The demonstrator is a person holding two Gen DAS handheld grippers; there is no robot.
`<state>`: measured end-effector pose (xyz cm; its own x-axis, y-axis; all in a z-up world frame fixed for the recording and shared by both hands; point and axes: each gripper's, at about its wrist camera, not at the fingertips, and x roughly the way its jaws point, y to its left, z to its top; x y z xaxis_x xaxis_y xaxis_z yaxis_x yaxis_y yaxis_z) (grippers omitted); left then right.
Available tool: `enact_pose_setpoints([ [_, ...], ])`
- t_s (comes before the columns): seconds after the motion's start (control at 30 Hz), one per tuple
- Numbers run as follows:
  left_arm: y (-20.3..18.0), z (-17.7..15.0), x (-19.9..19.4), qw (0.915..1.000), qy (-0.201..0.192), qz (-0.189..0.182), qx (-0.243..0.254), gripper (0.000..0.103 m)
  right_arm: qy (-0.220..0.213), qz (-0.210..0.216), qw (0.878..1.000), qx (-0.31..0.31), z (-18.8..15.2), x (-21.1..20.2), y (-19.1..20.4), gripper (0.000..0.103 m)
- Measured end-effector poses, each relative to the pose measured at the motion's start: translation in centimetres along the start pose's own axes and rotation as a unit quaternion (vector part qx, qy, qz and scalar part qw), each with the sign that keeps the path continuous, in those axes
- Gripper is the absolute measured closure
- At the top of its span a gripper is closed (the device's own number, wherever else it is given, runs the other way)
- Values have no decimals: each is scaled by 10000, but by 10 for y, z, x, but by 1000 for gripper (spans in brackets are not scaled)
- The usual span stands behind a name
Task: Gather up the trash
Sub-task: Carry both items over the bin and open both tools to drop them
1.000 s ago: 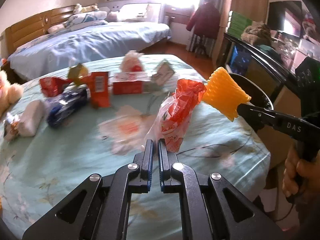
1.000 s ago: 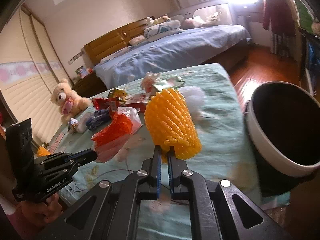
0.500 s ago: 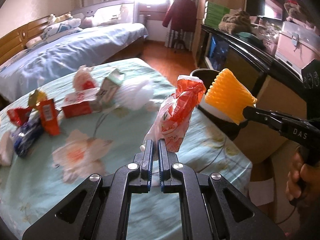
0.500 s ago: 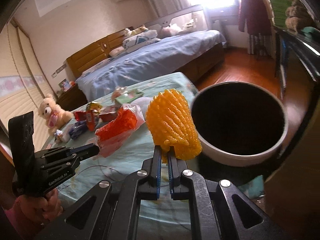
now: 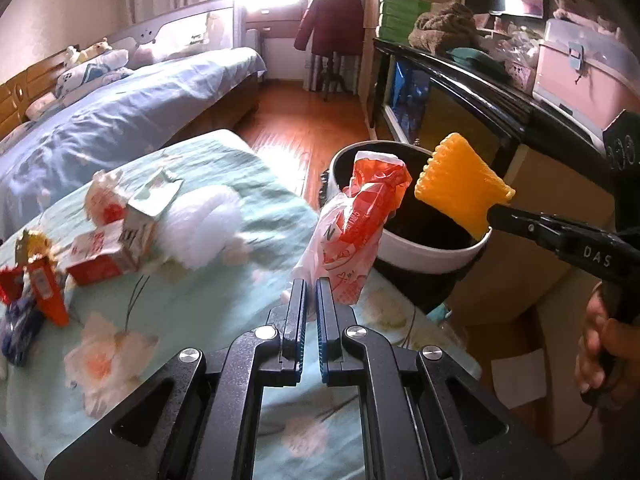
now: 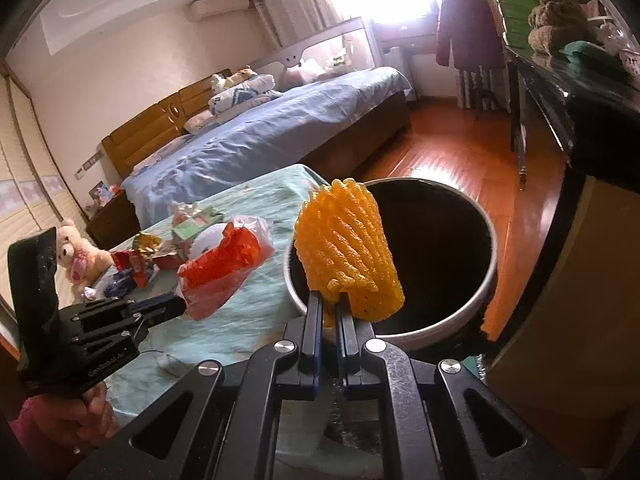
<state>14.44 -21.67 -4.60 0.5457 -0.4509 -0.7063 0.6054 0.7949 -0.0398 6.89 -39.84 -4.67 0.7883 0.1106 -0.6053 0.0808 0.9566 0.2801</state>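
Trash rides in both of my claws. My left claw (image 5: 311,286) is clamped tight on the bottom corner of a crumpled red-and-white plastic snack bag (image 5: 360,224), which stands up and leans away from me. My right claw (image 6: 329,300) is pinched on the lower edge of an orange foam fruit-net sleeve (image 6: 346,248), which stands upright above the jaws.

What matters for the drop is where each piece sits against the round bin with a white rim and black liner (image 6: 490,276) standing on the floor just beyond the edge of the bench with the teal floral cloth (image 5: 224,308). In the right wrist view the foam sleeve hangs in front of the near-left part of the rim, with the dark mouth spreading behind and to its right, so I judge the right claw the nearer of the two to the opening. In the left wrist view the bag's top overlaps the bin's mouth, but its base and my left claw look to be above the cloth, short of the rim. I judge that each claw needs to go further forward over the mouth before letting go, the left more than the right.

More wrappers and a red carton (image 5: 104,256) lie on the cloth, well apart from both claws.
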Motion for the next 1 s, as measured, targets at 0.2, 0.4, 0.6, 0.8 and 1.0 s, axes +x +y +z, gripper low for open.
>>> enact_pose_setpoints([
  [0.2,-14,19,13,9998,36,1,177,99,-1,-14,9999,115,6,4,-14,97],
  [0.4,-28,37,25,9994,77,-5,348,99,7,-20,9998,186,14,11,-24,97],
  [0.6,-36,49,40,9988,187,-9,451,99,84,-53,9997,242,18,20,-36,97],
  [0.8,-40,55,53,9983,302,2,501,98,165,-96,9993,318,18,27,-42,97],
  [1.0,-44,63,56,9981,230,20,564,95,208,-98,9991,351,23,33,-46,92],
])
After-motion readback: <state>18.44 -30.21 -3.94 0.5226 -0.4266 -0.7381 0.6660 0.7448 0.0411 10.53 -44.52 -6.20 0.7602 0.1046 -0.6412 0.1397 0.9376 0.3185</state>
